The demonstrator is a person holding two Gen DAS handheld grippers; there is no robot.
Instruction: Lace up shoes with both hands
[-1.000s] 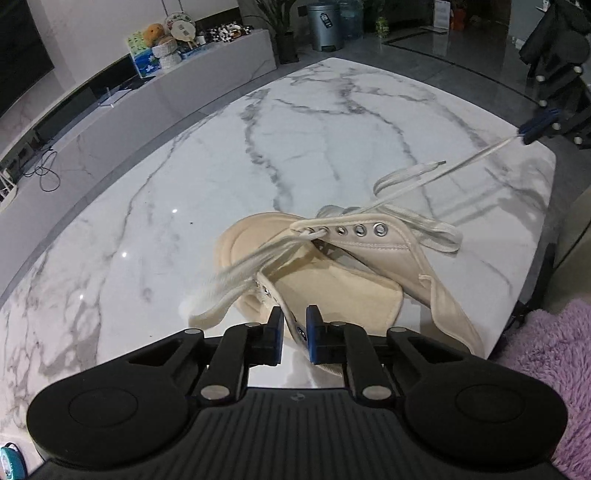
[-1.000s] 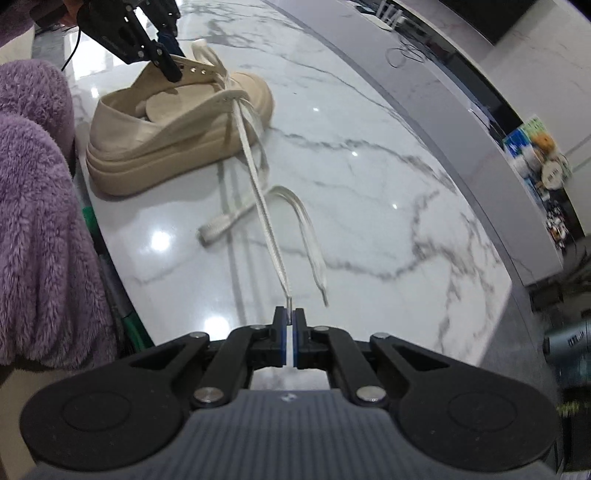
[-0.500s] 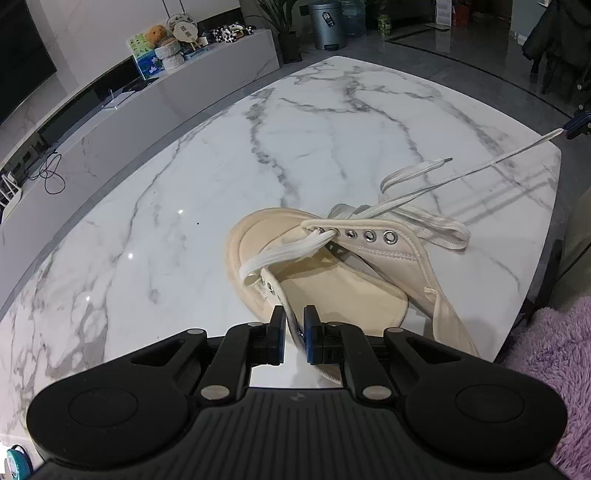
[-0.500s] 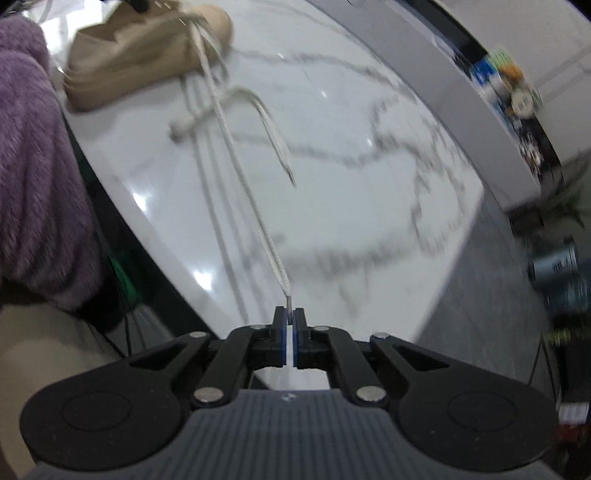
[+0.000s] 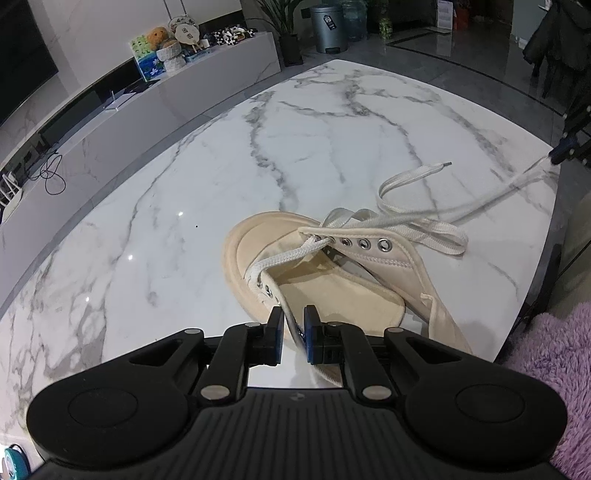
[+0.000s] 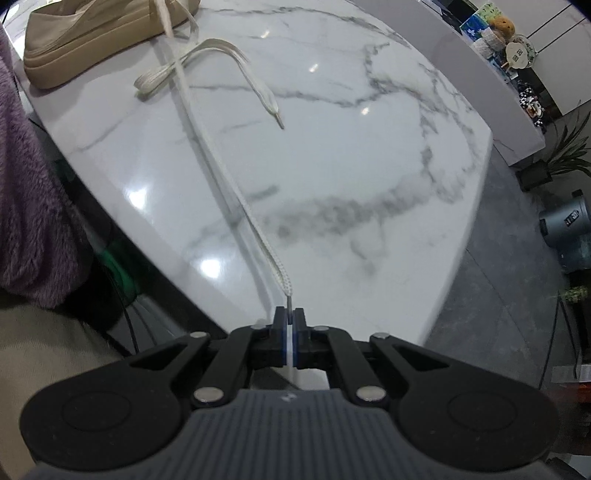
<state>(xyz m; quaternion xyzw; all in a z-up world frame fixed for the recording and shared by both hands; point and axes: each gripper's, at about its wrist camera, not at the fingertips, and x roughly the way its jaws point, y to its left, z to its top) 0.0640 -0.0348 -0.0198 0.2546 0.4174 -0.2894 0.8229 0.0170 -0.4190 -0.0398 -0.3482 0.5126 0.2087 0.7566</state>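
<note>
A cream canvas shoe (image 5: 317, 280) lies on the white marble table (image 5: 184, 206), its toe pointing away in the left wrist view. My left gripper (image 5: 293, 332) is shut on the shoe's near eyelet flap (image 5: 284, 310). A white lace (image 5: 288, 256) crosses the tongue between the lowest eyelets. My right gripper (image 6: 290, 332) is shut on the lace's tip (image 6: 289, 303), and the lace (image 6: 221, 173) runs stretched over the table back to the shoe (image 6: 92, 40). The right gripper also shows at the right edge of the left wrist view (image 5: 563, 149). The other lace end (image 6: 240, 74) lies looped on the table.
The table's near edge (image 6: 122, 221) runs close by my right gripper, with purple fleece (image 6: 26, 184) beside it. A grey sideboard (image 5: 147, 103) with boxes and toys stands beyond the table. A grey bin (image 5: 328, 27) and plants stand on the floor.
My right gripper has pulled the lace far out to the table's edge, then eased back a little. The slack over the tongue has drawn tight. My left gripper has kept its hold.
</note>
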